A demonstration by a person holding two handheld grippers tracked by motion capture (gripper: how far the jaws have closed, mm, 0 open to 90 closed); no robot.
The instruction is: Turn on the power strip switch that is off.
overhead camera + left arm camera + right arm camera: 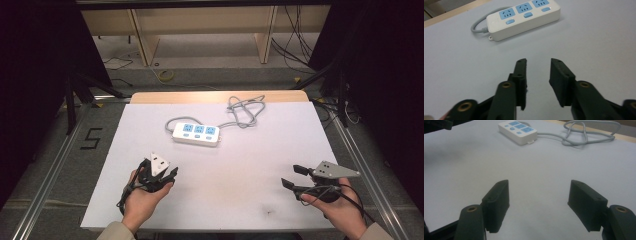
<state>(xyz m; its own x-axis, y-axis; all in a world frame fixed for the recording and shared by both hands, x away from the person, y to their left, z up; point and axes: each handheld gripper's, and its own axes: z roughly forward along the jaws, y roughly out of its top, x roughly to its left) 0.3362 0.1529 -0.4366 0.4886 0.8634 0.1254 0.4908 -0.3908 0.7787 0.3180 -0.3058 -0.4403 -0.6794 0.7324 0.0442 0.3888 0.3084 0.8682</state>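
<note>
A white power strip [196,134] with three blue sockets lies at the far middle of the white table [235,200]. Its grey cable [245,112] coils behind it to the right. My left gripper [169,171] is held at the near left, open with a narrow gap and nothing between its jaws. In the left gripper view the jaws [538,61] point at the power strip [524,20], well short of it. My right gripper [294,176] hovers at the near right, open wide and empty, pointing left. In the right gripper view [539,185] the strip [517,132] and cable [586,135] lie far ahead.
A wooden strip [150,97] borders the table's far edge. Metal rails [50,170] run along both sides. Beyond the table are wooden shelf legs [145,45] and loose floor cables [295,45]. A black "5" mark [91,138] sits on the floor at left.
</note>
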